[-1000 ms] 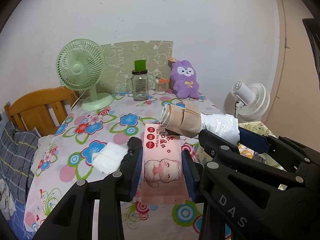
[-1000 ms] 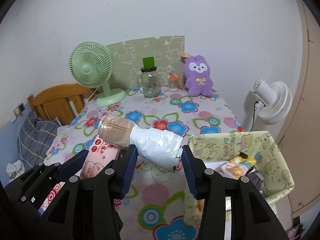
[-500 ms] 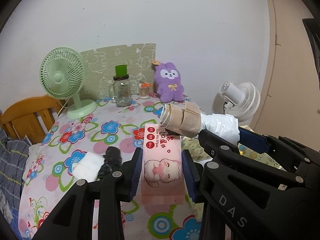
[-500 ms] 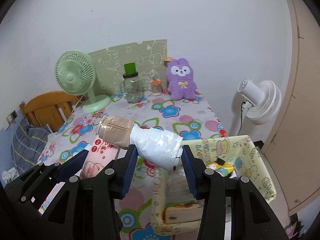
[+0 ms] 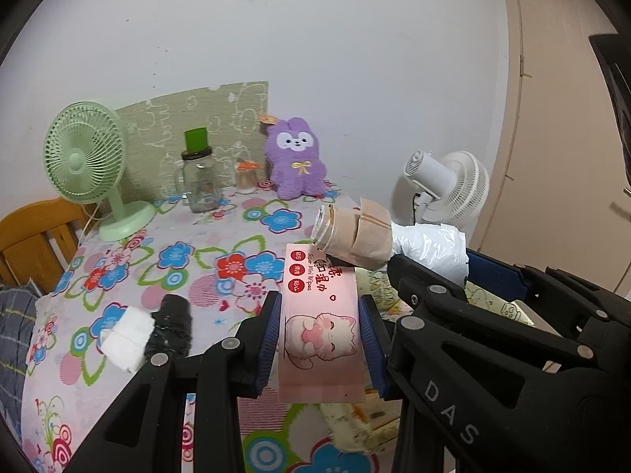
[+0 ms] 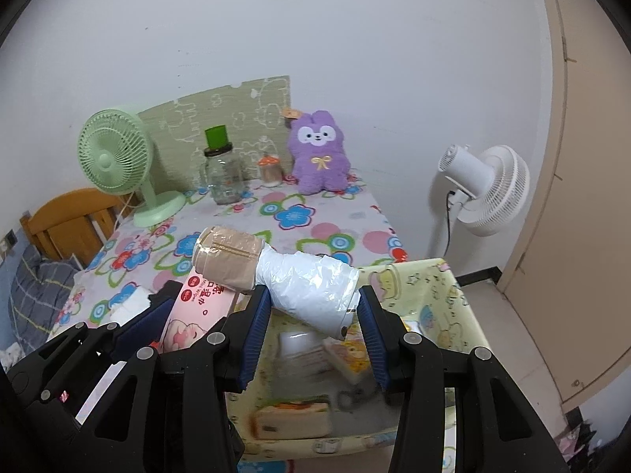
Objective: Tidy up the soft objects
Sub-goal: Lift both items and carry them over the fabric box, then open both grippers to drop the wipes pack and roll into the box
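A pink pack of wipes (image 5: 321,327), printed with a cartoon cat, is pinched between the blue pads of the left claw (image 5: 320,335) and held in the air above the near edge of the counter (image 5: 221,252). A wrapped bundle (image 6: 276,276), tan at one end and covered in white plastic at the other, is pinched at its white end by the right claw (image 6: 313,317). The tan end is seen lying across the top of the wipes pack, apparently touching it.

Below the right claw, a yellow fabric basket (image 6: 445,299) printed with cartoon figures is seen beside the counter. Several packets are inside it, blurred and hard to tell apart.

The counter is covered by a cloth with bright flowers. On it, to the left of the left claw, a white folded cloth (image 5: 126,337) and a black soft item (image 5: 171,327) are lying side by side, touching.

At the far end of the counter, near the wall, a green fan (image 5: 86,165), a glass jar with a green lid (image 5: 199,177), a small jar (image 5: 245,177) and a purple plush rabbit (image 5: 295,165) are lined up. A white fan (image 6: 489,193) is standing on the floor to the right. A wooden chair (image 6: 67,220) is seen on the left.
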